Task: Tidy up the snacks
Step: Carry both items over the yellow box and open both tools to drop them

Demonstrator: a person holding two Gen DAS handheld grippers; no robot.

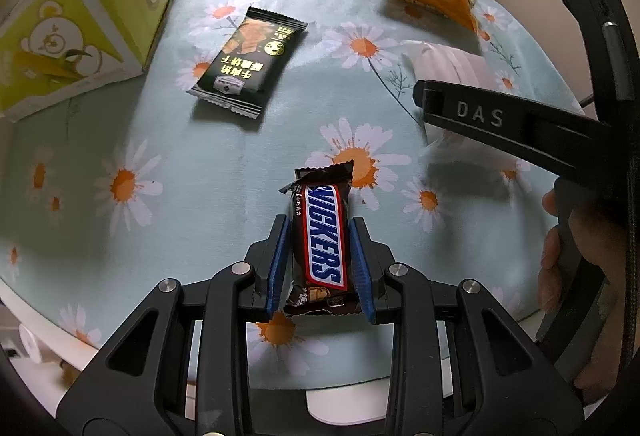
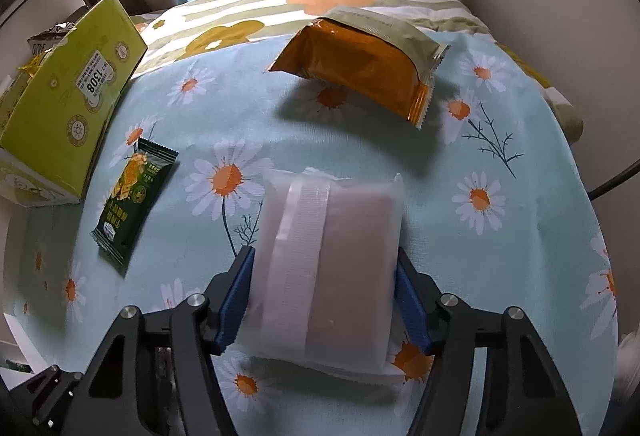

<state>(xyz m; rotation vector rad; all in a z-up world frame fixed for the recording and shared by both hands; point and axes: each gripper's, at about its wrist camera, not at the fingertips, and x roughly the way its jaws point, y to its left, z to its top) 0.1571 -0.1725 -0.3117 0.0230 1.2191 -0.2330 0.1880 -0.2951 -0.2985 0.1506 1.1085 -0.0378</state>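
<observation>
Sorting looks barely underway: the glossy yellow-green cardboard box [image 2: 68, 108] sits upper left on the daisy-print cloth of the table [image 2: 500, 256], while an orange crinkly pouch [image 2: 356, 68] and a dark green wrapper [image 2: 132, 204] still lie loose. Lower centre, the right gripper [image 2: 326, 300] clamps a frosted, soft white packet [image 2: 332, 268]; the left gripper [image 1: 320, 268] pinches a slick brown candy bar [image 1: 322, 236].

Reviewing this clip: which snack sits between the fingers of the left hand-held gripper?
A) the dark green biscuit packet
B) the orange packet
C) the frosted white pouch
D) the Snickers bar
D: in the left wrist view, the blue pads of the left hand-held gripper clamp the Snickers bar from both sides.
</observation>
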